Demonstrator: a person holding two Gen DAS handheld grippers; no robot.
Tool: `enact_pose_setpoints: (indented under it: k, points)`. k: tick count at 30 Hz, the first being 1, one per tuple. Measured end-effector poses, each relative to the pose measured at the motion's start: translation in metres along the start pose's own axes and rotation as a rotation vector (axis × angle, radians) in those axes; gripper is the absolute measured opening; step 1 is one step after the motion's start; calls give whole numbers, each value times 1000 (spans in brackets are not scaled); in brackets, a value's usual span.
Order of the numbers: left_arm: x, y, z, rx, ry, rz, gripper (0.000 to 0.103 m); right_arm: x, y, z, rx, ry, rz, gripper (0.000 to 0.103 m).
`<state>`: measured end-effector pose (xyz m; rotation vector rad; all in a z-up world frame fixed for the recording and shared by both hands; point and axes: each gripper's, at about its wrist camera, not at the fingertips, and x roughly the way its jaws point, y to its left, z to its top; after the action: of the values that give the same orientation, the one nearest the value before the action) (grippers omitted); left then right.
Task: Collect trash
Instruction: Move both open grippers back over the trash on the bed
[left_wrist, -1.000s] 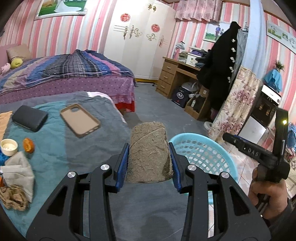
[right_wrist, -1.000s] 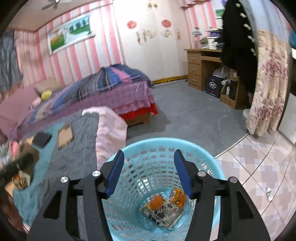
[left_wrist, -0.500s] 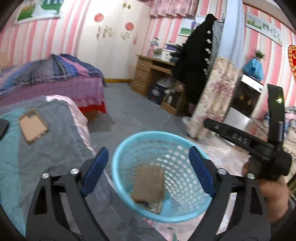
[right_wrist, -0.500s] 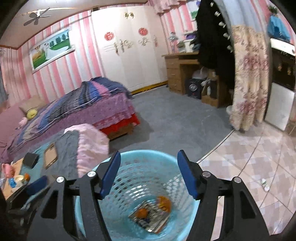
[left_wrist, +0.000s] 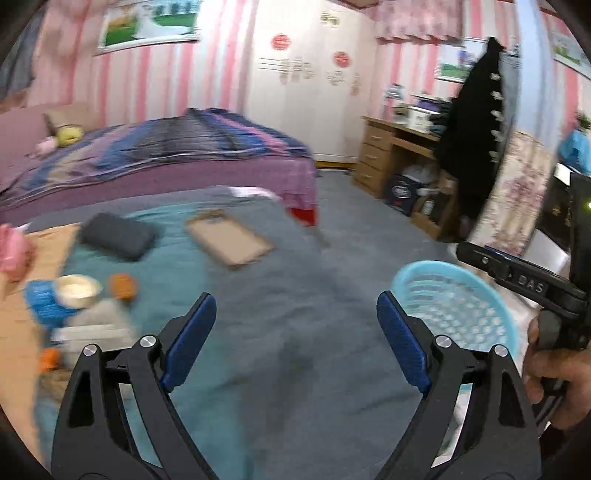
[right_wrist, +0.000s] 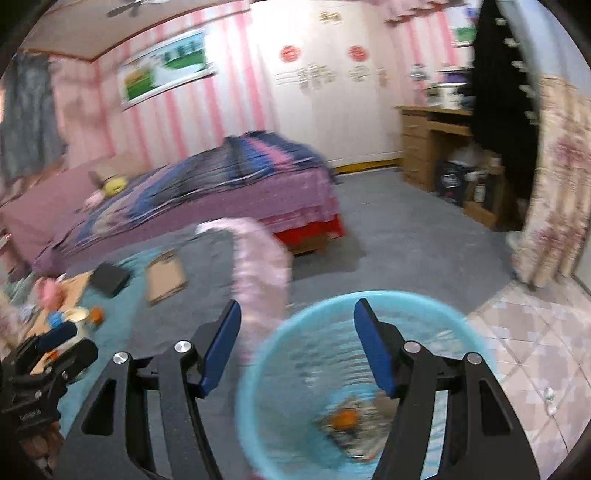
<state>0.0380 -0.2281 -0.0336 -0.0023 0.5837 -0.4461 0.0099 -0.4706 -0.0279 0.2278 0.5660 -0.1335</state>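
My left gripper stands wide open over the grey-blue blanket with nothing between its blue pads. A light blue mesh basket sits to its right, off the bed's edge. My right gripper hovers open over the basket's rim. Inside lies blurred trash with an orange patch. On the blanket's left are a small white cup, an orange piece, a blue item and pale crumpled paper.
A brown phone case and a dark pouch lie further back on the blanket. A purple striped bed, a wooden desk and a floral curtain stand around a grey floor. A hand holds the right tool.
The left gripper opened and dropped the brown lump into the basket, then swung left back over the blanket. The right gripper stayed open above the basket and drifted a little left.
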Motion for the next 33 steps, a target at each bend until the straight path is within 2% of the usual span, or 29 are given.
enact_pose_setpoints:
  k: [5,8,16,20,28,33]
  points:
    - [-27,80,-15,-41,38,135,86,15,87,-7,-116,38,123,63]
    - [-41,125,-25,-61,53,210,86,19,119,-14,-154,55,158,63]
    - [-89,242,-45,-203,28,339,86,21,218,-40,-242,88,269,64]
    - [-100,270,-57,-219,42,368,86,27,263,-59,-319,130,307,65]
    - [-110,294,-77,-232,76,379,87,45,306,-90,-403,257,371,65]
    - [-105,285,-78,-215,84,339,87,53,314,-103,-445,304,320,65]
